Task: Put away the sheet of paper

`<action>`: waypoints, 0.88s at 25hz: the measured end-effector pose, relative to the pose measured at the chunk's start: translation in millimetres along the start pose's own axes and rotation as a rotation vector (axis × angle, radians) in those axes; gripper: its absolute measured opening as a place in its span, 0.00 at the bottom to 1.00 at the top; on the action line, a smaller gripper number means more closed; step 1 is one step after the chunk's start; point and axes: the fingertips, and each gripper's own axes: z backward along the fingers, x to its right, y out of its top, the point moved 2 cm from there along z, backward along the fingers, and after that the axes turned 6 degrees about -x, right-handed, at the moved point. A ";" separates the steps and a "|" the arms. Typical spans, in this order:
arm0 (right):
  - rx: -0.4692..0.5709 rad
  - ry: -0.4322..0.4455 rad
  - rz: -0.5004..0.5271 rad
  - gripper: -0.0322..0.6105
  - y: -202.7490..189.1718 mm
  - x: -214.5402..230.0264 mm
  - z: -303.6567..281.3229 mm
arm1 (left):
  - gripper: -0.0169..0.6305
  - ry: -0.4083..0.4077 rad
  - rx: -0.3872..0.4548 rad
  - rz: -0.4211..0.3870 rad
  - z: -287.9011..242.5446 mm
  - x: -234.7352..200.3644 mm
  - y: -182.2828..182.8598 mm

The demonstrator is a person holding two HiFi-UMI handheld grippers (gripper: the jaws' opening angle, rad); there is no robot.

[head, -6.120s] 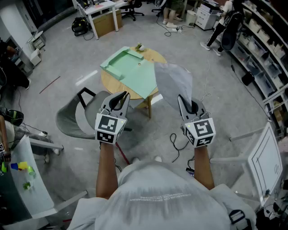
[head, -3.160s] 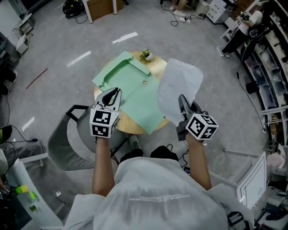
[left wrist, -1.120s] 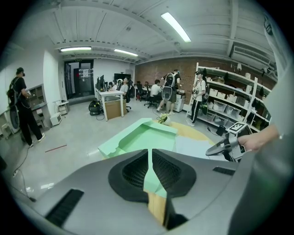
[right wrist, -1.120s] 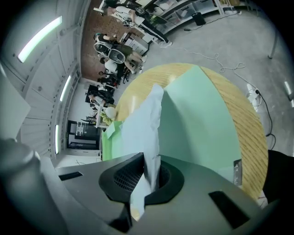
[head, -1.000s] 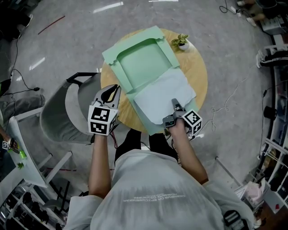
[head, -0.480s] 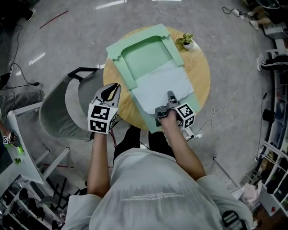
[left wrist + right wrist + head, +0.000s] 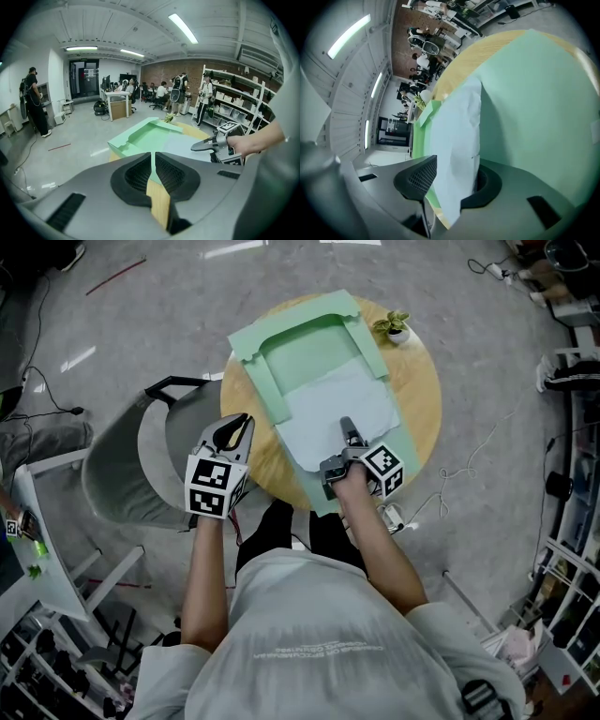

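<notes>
Right gripper [image 7: 346, 427]: your jaws opening, sheet of paper [image 7: 328, 409] between them, green folder [image 7: 305, 348] underneath | Left gripper [image 7: 236, 426]: your jaws together, empty

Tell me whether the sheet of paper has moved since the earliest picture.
Yes. The sheet was in the air right of the round table; now it lies on the green folder on that table.

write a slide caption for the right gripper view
Right gripper, jaws opening, with the sheet of paper between them, over the green folder on the wooden table.
</notes>
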 end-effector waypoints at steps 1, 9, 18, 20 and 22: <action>-0.020 -0.015 0.020 0.31 -2.2 1.4 1.7 | 0.09 -0.002 0.001 -0.001 0.0 0.7 0.4; -0.147 -0.095 0.114 0.42 -13.6 21.8 33.4 | 0.09 -0.009 0.008 0.004 3.2 7.2 -1.6; -0.171 -0.114 0.066 0.11 -13.5 43.6 39.3 | 0.09 -0.015 0.004 0.007 1.8 13.0 -5.4; -0.173 -0.112 0.058 0.10 -15.5 41.7 37.4 | 0.09 -0.014 0.000 0.011 1.6 13.4 -6.6; -0.174 -0.104 0.046 0.10 -17.6 38.3 33.9 | 0.09 -0.012 -0.002 0.012 1.9 14.4 -7.1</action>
